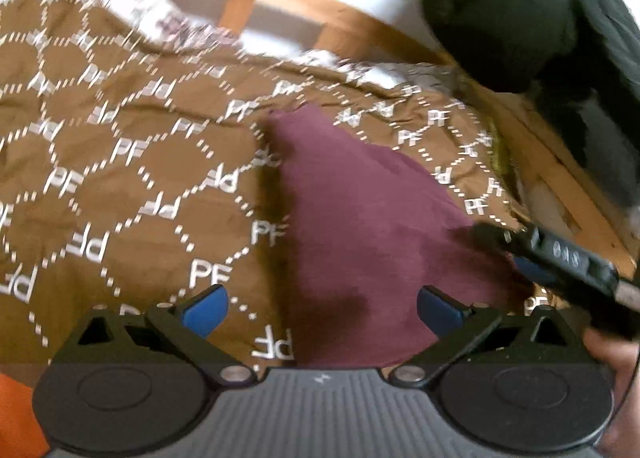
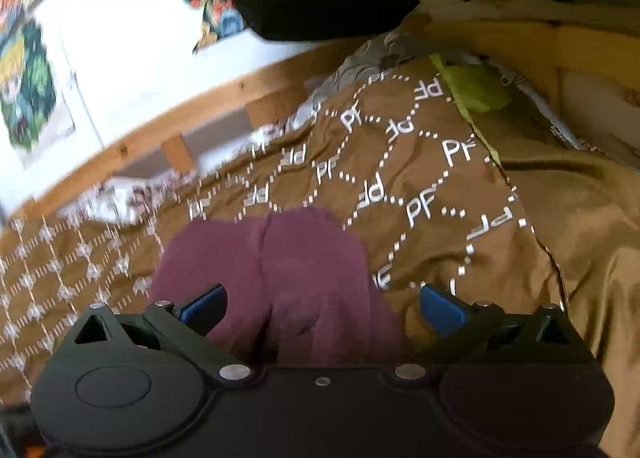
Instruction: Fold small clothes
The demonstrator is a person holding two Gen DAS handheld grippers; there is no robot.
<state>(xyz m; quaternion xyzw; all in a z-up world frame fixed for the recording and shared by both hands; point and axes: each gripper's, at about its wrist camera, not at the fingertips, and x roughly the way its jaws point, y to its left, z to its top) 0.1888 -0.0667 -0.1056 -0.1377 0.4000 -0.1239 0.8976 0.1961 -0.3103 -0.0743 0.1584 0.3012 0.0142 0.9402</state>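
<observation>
On the brown patterned bedspread, a maroon garment lies lengthwise ahead of the left tool; the right tool hangs directly above it, both tools spread apart, empty.

Motion blur smears the brown bedspread's far pattern.

Both hand-held grippers: black bodies, blue finger pads, silver screws; left hand-held gripper w/ grey ribbed housing; right hand-held gripper all black.
</observation>
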